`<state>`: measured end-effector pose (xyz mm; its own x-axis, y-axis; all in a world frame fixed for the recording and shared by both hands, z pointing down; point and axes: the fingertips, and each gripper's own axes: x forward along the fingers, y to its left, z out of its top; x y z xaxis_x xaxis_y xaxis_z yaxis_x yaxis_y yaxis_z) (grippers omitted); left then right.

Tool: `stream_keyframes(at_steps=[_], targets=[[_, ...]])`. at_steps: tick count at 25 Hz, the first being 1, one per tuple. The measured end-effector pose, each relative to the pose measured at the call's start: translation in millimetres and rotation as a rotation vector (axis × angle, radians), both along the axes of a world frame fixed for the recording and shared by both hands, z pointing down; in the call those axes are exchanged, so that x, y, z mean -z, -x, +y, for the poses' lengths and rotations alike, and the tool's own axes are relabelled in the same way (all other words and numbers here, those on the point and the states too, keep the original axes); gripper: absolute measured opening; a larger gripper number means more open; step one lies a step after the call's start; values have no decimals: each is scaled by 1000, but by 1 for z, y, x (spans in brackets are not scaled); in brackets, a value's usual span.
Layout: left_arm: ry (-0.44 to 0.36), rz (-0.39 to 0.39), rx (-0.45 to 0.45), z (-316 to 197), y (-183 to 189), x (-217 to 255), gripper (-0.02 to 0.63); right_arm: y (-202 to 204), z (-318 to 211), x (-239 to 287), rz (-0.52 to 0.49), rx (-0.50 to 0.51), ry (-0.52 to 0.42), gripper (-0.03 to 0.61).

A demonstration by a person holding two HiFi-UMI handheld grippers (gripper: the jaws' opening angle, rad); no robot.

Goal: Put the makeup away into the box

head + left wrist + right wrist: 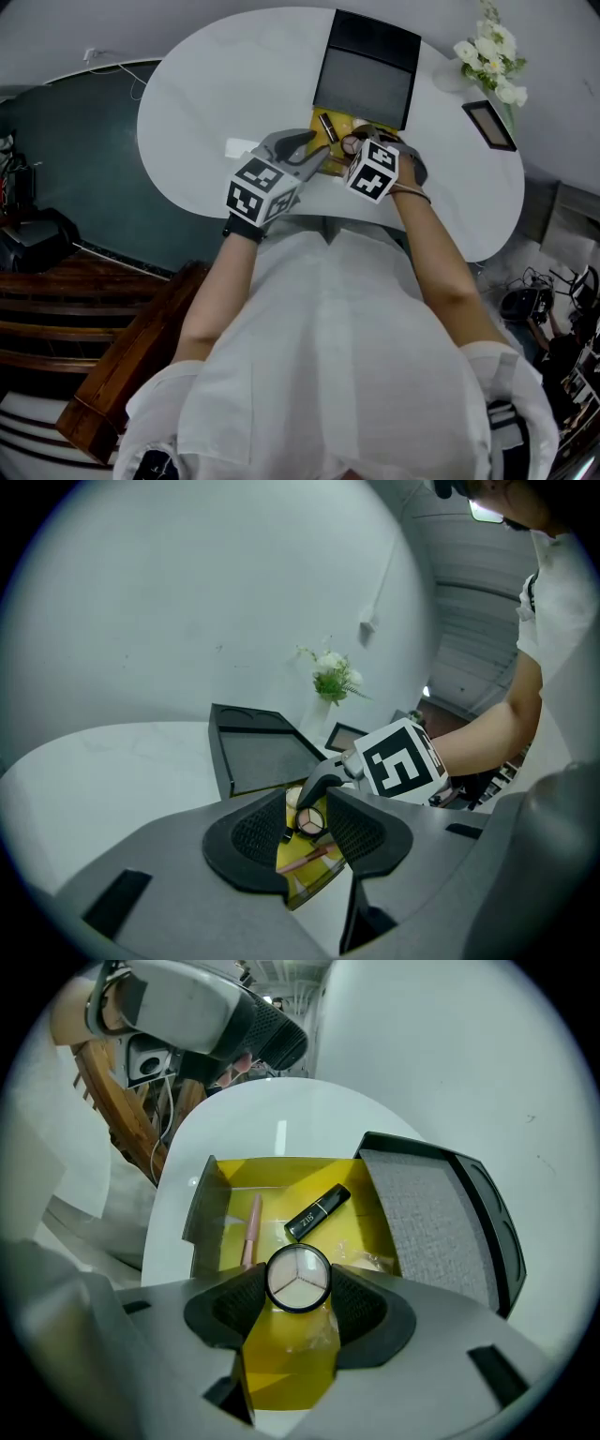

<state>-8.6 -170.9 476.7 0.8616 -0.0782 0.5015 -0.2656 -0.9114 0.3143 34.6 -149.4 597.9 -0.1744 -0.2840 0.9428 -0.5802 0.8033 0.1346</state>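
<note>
head view: a white rounded tabletop [206, 84] carries an open yellow box [336, 155], with a black lid [366, 80] lying flat just beyond it. white flowers [492, 56] and a dark frame [488, 124] sit well off to the right. both hands reach over the near edge. the left gripper [314, 150] is at the box's left side and the right gripper [361, 142] is above its right part.

left gripper view: the left gripper's fingers [258, 836] stand spread with nothing pinched. through the gap between them the yellow box shows beyond, with a pink pencil [309, 858] lying in it. above the box the right gripper, with its marker cube [398, 761], holds a round compact [308, 821]. the black lid and the flowers stand further back.

right gripper view: the right gripper's fingers [361, 1302] pinch the round compact [299, 1279] from both sides, its three pale pans facing the camera. it hangs over the open box, whether touching the floor i cannot tell. inside, a black tube [317, 1211] lies slantwise near the middle and the pink pencil [251, 1230] lies along the left wall, the two apart. the lid lies touching the box's right side.
</note>
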Motion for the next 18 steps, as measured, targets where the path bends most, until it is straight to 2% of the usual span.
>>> stream_keyframes(at_steps=[12, 18], targets=[[-14, 15, 40, -3, -1, 6, 143, -8, 3, 20, -77, -58, -17, 221], [-40, 36, 73, -15, 0, 17, 141, -27, 5, 61, -195, -192, -113, 219]])
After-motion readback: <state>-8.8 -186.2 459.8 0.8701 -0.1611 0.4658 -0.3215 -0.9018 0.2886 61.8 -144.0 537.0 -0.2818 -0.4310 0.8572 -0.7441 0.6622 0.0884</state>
